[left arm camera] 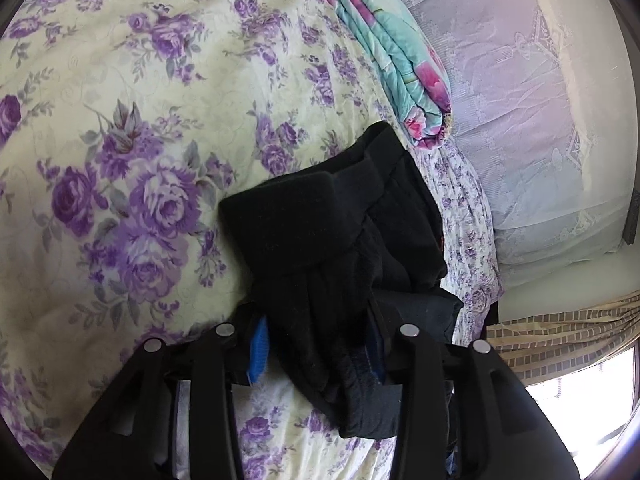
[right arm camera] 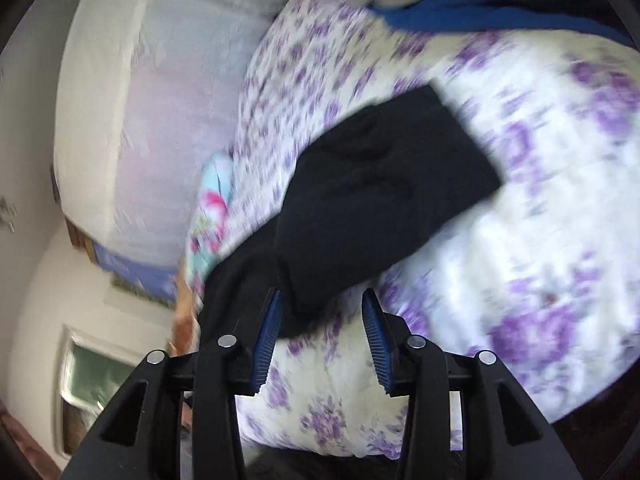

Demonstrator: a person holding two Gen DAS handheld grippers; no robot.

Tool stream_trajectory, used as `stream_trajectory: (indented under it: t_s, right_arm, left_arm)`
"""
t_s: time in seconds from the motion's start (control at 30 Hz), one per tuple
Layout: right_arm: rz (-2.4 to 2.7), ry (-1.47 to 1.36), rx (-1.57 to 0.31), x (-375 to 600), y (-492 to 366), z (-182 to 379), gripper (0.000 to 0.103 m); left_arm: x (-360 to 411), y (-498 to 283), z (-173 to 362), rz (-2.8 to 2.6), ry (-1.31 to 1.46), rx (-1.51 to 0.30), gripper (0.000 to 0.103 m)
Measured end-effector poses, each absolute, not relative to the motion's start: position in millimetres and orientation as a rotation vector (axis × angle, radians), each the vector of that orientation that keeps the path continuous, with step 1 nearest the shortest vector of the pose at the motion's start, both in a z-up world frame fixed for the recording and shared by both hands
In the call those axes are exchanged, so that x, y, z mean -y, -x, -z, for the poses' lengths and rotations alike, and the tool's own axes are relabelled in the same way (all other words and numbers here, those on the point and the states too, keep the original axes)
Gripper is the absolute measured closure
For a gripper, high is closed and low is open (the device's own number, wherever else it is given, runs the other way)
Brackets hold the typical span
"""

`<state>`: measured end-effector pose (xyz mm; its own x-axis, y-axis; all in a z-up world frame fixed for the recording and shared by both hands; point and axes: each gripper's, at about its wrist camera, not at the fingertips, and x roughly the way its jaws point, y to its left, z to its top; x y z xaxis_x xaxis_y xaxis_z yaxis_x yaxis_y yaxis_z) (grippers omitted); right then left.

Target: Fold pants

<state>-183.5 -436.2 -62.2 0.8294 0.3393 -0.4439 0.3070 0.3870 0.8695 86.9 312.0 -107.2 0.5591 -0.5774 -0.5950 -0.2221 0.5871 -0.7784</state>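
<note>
Black, soft knitted pants [left arm camera: 332, 216] lying bunched and part-folded on a cream bedspread printed with purple roses [left arm camera: 120, 120], near the bed's edge and just short of a rolled turquoise-and-pink floral quilt [left arm camera: 404, 80]; ribbed waistband or cuff turned over on top, thick band uppermost.

Left gripper [left arm camera: 316, 356] with a hanging fold of the black cloth between its blue pads [left arm camera: 258, 350]; jaws narrow rather than wide; far pad mostly hidden by cloth, so impossible to tell whether pressing or merely flanking.

Right gripper [right arm camera: 322, 336] standing apart at a middling width, nothing between the blue ribbed pads [right arm camera: 268, 340]; black cloth's near edge just ahead of and touching close by the left-hand pad; view smeared by motion, detail of the fabric edge lost.

Judged by look: light, limp, thick-piled, not slippery, nothing fragile; likely to sag and drag rather than hold a crease; layers apt to slide over each other and open when lifted by one only.

Best hold, by judgement: at the stitched band or at a folded edge, pinching through all layers; one gripper at each corner of the same edge, kept taut between; avoid the loose middle, prone to bunching.
</note>
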Motion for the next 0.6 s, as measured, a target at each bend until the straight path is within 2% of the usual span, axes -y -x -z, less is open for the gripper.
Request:
stream_trajectory:
  t_s: [0.2, 0.33, 0.37, 0.4, 0.47, 0.6]
  right_arm:
    - [-0.012, -1.459, -0.627, 459, 170, 106, 0.060]
    - [-0.009, -1.471, -0.595, 466, 125, 108, 0.060]
    - [0.005, -1.424, -0.598, 467, 113, 103, 0.065]
    - [0.024, -1.378, -0.606, 469, 96, 98, 0.087]
    - [0.013, -1.320, -0.595, 474, 63, 78, 0.088]
    - [-0.070, -1.134, -0.451, 486, -19, -14, 0.089]
  left_arm:
    - [-311, -85, 108, 0.250, 0.957, -0.972, 0.064]
    - [-311, -85, 109, 0.244, 0.958, -0.968, 0.063]
    - [-310, -85, 109, 0.243, 0.958, -0.966, 0.063]
    - [-310, -84, 109, 0.243, 0.957, -0.964, 0.063]
    - [-310, -84, 109, 0.245, 0.963, -0.964, 0.063]
    - [-309, -85, 107, 0.236, 0.964, -0.960, 0.063]
